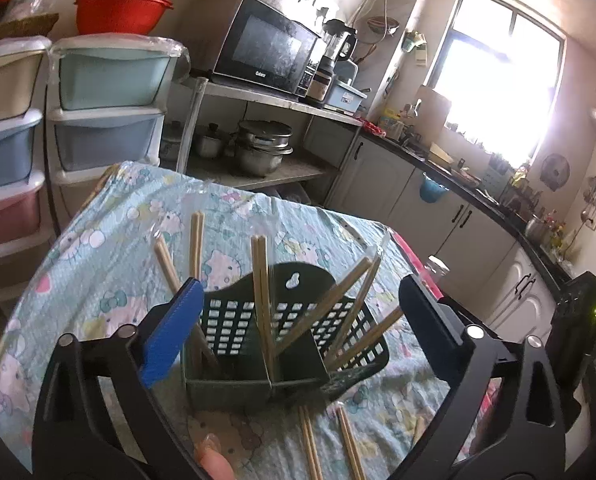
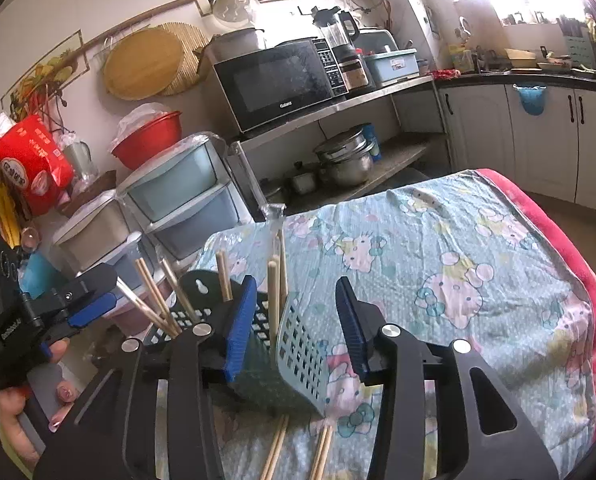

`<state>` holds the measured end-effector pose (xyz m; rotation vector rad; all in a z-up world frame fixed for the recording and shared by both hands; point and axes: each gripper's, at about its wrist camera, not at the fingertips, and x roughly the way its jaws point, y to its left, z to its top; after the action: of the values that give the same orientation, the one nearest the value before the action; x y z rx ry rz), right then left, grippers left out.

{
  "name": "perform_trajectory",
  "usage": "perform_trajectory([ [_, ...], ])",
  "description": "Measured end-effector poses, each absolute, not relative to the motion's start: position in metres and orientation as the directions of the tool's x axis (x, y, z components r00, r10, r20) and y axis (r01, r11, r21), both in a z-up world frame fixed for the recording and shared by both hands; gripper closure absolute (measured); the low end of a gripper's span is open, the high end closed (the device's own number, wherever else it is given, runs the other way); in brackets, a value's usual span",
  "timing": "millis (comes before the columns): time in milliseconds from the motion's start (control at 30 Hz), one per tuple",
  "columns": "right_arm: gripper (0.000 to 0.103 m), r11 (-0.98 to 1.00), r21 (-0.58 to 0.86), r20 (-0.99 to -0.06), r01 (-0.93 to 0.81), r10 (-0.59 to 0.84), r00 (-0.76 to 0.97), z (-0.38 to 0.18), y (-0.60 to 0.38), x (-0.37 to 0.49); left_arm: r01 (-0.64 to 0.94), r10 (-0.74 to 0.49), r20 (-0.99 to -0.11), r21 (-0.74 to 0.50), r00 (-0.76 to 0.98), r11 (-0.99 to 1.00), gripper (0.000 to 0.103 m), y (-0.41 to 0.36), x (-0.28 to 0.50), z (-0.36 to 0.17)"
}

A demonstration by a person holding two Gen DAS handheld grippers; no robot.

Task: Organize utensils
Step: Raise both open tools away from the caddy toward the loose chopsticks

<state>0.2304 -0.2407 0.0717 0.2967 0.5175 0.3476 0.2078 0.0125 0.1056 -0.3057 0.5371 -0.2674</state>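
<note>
A dark green slotted utensil basket [image 1: 233, 328] stands on the table with several wooden chopsticks [image 1: 263, 300] leaning upright in its compartments. My left gripper [image 1: 302, 324] is open wide, its fingers flanking the basket without touching it. In the right wrist view my right gripper [image 2: 293, 328] is open too. An upright chopstick [image 2: 273, 304] and the basket's pale grid wall [image 2: 302, 348] stand in its gap, and neither pad presses on them. Loose chopsticks lie flat on the cloth just in front of the basket [image 1: 310, 444] [image 2: 275, 452]. The left gripper [image 2: 85, 304] shows at the left edge.
The table wears a light blue cartoon-cat cloth [image 2: 458, 260] with a red edge [image 2: 570, 240]. Stacked plastic drawers [image 1: 105, 112] stand behind the table. A microwave [image 1: 265, 48] sits on a shelf above pots [image 1: 261, 148]. White kitchen cabinets [image 1: 458, 224] run along the right.
</note>
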Motion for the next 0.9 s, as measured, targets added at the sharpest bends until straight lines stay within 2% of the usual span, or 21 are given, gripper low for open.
perform_trajectory([
  [200,0.057,0.898,0.365,-0.440,-0.245,0.399,0.805,0.069,-0.244,0.221,0.160,-0.332,-0.467,-0.370,0.820,0.915,0.011,0.018,0.197,0.099],
  [900,0.053,0.906,0.344,-0.490,-0.249,0.399,0.775,0.055,-0.248,0.183,0.168,-0.346,-0.495,-0.369,0.797,0.914,0.011,0.005,0.168,0.078],
])
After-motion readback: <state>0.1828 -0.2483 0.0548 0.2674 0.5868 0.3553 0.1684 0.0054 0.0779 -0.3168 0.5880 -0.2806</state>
